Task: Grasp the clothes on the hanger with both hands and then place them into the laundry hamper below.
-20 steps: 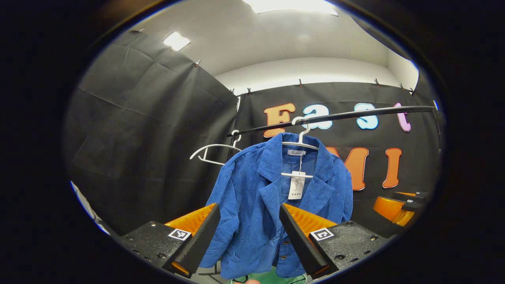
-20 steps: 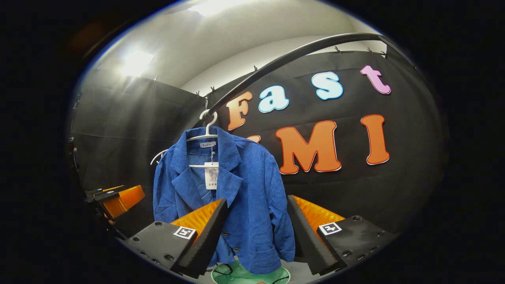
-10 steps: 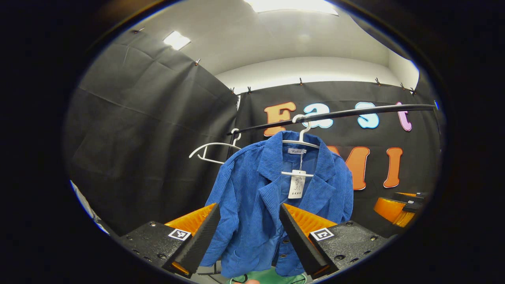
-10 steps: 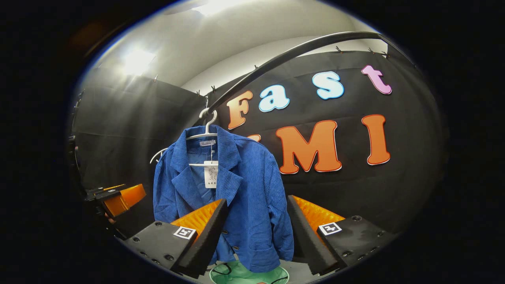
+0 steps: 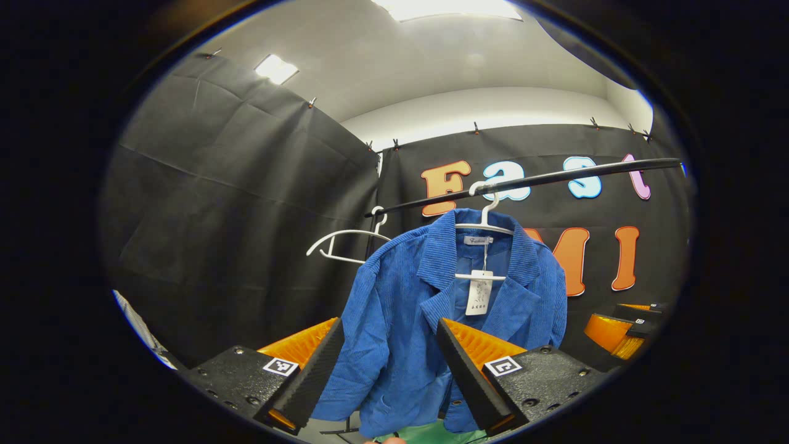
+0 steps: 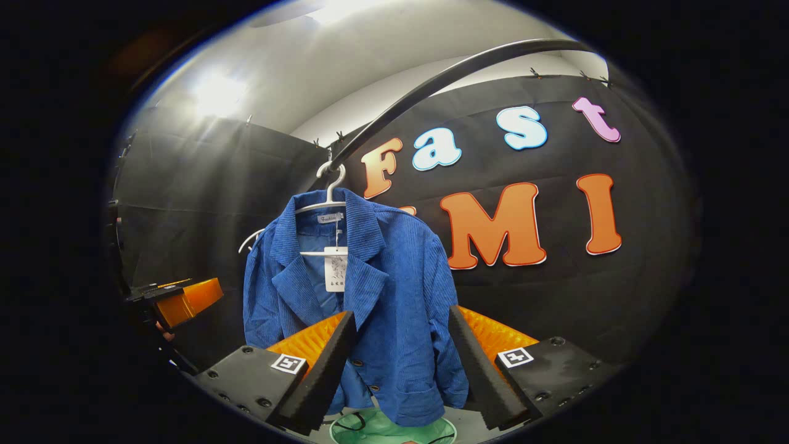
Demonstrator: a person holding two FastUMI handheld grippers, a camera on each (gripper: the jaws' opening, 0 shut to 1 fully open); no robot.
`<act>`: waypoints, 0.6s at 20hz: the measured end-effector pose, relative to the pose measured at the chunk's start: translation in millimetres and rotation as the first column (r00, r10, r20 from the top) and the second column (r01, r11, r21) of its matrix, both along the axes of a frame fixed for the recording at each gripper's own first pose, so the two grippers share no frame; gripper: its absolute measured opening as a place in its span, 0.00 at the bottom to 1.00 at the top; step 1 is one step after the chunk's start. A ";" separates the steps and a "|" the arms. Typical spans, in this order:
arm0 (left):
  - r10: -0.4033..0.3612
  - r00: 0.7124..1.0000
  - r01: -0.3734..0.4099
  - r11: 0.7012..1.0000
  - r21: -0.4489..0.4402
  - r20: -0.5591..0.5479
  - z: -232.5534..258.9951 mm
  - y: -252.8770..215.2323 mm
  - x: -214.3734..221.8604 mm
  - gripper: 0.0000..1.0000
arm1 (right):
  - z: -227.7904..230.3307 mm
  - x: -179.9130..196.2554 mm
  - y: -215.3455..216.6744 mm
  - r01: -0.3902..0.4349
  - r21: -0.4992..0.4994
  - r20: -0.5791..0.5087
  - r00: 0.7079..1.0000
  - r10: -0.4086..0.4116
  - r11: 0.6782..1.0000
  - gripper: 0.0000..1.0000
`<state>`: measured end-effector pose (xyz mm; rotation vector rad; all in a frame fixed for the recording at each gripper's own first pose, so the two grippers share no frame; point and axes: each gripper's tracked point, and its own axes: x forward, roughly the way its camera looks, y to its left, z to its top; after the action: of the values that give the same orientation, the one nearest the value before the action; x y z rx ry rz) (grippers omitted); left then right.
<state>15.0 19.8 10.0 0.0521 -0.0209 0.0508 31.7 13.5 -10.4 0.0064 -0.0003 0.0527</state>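
One jacket, vert., front camward

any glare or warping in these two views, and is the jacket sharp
Right gripper view: a ceiling light flares into hazy glare at upper left, and the fisheye bends the rail into an arc. Left gripper view: the ceiling panel is bright but crisp and the rail looks nearly straight. The blue jacket shows sharp corduroy ribs in both.

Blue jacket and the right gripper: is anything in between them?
No. In the right gripper view, only open air lies between the right gripper and the blue jacket hanging beyond its open fingers.
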 end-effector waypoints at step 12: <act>0.118 0.993 -0.117 0.993 0.023 -0.016 6.7 71.8 -2.2 0.92 | -8.1 140.9 65.9 0.014 -0.034 0.059 0.998 -0.012 0.999 0.98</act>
<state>12.7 91.6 16.7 0.0762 -0.0015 0.1679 172.7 79.4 -18.5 -0.0295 -0.0580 0.0401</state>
